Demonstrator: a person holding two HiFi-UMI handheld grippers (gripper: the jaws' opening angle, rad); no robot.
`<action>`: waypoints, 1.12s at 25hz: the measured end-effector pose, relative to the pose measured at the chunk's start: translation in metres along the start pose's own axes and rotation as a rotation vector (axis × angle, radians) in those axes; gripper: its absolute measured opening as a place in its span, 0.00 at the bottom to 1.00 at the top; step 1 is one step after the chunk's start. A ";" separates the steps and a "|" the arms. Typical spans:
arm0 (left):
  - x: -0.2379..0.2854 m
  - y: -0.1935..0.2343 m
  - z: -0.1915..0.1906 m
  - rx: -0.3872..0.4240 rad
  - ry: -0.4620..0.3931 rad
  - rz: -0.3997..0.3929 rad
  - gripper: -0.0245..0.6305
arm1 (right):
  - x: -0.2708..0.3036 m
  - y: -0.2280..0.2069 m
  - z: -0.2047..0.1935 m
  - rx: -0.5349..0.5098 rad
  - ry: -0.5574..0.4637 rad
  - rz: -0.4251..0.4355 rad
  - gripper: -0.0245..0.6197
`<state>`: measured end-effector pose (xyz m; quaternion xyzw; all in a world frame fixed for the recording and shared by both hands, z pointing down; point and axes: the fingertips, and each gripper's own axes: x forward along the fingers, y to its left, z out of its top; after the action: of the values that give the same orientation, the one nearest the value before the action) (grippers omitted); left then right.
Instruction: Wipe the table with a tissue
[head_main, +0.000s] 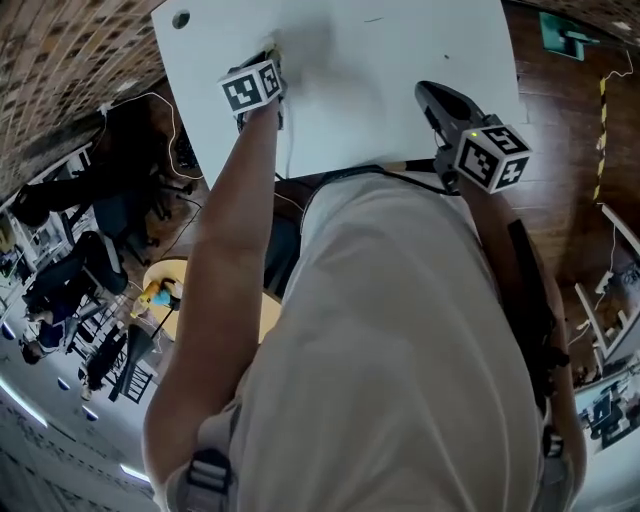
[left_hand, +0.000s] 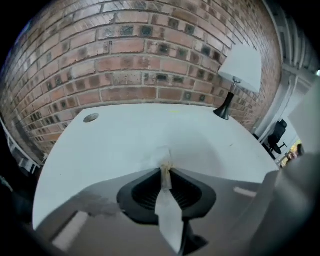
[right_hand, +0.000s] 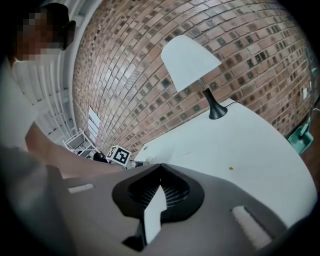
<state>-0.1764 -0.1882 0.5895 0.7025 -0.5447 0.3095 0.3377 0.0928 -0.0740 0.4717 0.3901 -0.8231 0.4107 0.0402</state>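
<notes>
Closest to the lens, we saw the person's pale shirt (head_main: 400, 340). At left, the left claw (left_hand: 164, 169) was pinched narrow on the tissue (left_hand: 161, 156), whose crumpled front end touched the white surface (left_hand: 115, 142) in its left part. We judged the wipe to be under way. For a clean pass: hold the pinch firm, since thin paper could slip or tear; press lightly downward; drag in straight, overlapping strokes across to the right side. Further right, the right claw (right_hand: 160, 167) was closed with nothing in it, above the near edge. We advised holding it clear of the stroke path and of the lamp (right_hand: 192, 60).
</notes>
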 end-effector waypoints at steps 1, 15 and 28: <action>0.003 0.002 0.001 0.000 0.001 0.025 0.13 | -0.002 -0.002 0.000 0.004 -0.005 -0.005 0.05; 0.040 -0.104 0.023 0.262 -0.008 -0.065 0.13 | -0.015 -0.019 0.003 0.036 -0.044 -0.048 0.05; 0.006 -0.107 -0.037 0.276 0.119 -0.181 0.13 | 0.010 -0.003 0.010 0.004 -0.017 0.022 0.05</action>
<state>-0.0730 -0.1422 0.6008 0.7688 -0.4105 0.3908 0.2963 0.0899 -0.0882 0.4711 0.3844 -0.8270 0.4094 0.0279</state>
